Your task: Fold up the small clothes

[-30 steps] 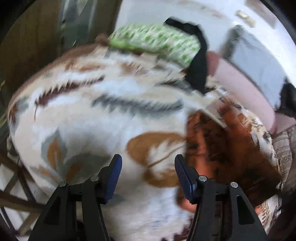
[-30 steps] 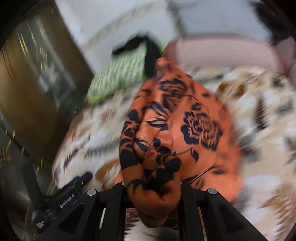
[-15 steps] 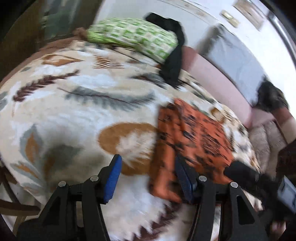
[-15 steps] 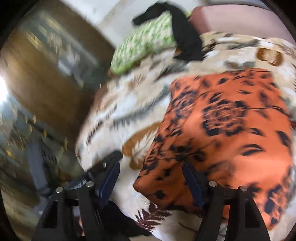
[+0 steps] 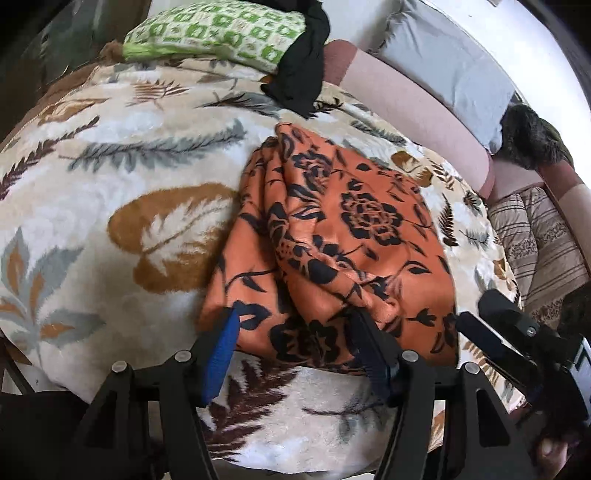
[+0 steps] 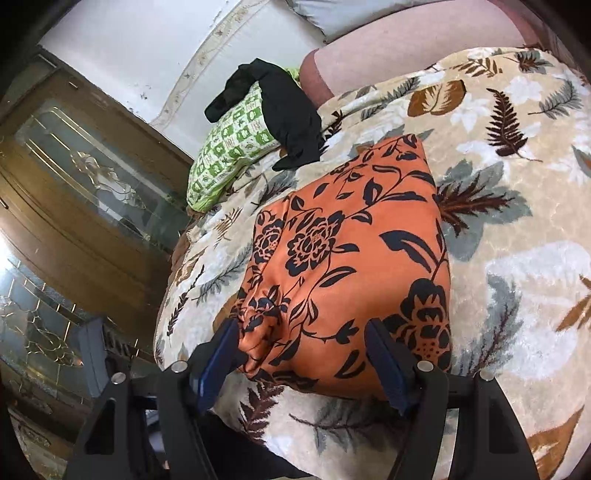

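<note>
Two tools | left tool (image 5: 295, 325) opening | right tool (image 6: 301, 334) agape | both straddle orange garment (image 6: 351, 258), ungripped

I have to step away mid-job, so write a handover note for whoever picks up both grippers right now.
Left gripper: jaws opening, nothing pinched; they stand over the near edge of the orange floral garment.
Right gripper: jaws open, empty, over the same near edge.
Garment: folded into a compact block on the leaf-print blanket, the left side bunched.
Black garment: draped over the green pillow, untouched.
Left: tidy the bunched side; probably fold the black one next.
</note>
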The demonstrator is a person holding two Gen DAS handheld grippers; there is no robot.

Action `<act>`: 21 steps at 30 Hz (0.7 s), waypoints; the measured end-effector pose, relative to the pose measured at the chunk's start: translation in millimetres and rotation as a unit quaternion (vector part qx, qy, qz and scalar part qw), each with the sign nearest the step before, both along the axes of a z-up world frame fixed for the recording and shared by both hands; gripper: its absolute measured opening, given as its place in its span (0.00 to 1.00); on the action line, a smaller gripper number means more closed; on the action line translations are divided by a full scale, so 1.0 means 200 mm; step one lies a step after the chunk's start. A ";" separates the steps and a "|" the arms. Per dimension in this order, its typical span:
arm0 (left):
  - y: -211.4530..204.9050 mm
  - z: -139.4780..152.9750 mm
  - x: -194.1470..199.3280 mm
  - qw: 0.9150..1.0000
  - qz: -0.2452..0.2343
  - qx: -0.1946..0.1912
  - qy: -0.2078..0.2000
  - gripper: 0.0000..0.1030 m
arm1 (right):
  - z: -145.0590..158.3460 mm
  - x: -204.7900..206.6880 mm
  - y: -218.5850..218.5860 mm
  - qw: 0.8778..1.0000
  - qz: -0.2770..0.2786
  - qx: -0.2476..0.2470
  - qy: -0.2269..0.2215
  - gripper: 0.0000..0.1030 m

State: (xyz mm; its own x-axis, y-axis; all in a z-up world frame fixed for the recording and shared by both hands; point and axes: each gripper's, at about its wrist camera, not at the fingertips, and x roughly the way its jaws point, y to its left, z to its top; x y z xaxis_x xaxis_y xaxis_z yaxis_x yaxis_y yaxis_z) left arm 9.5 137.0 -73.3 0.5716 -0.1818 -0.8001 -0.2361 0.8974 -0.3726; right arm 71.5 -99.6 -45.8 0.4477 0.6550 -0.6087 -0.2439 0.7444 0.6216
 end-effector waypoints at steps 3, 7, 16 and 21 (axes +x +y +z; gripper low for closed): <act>-0.02 0.06 -0.07 1.000 -0.001 -0.010 -0.018 0.67 | -0.01 0.01 -0.01 1.000 0.000 0.010 -0.001 0.71; -0.09 0.09 -0.10 0.999 -0.001 0.014 -0.034 0.69 | -0.02 0.01 -0.05 1.000 -0.007 0.020 -0.002 0.71; -0.05 -0.03 0.14 1.000 -0.003 0.003 0.002 0.11 | -0.07 0.02 -0.10 1.000 -0.008 0.026 0.008 0.71; 0.05 0.17 0.06 0.996 0.005 0.001 -0.086 0.11 | -0.08 0.04 -0.09 1.000 -0.003 0.019 0.014 0.71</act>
State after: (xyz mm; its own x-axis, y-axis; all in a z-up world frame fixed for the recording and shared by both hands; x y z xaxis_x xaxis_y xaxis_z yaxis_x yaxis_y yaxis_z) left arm 20.8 148.0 -40.2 0.7018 -0.1741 -0.6907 -0.1782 0.8960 -0.4068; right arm 79.8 -117.9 -61.5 0.4349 0.6757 -0.5952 -0.2223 0.7211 0.6562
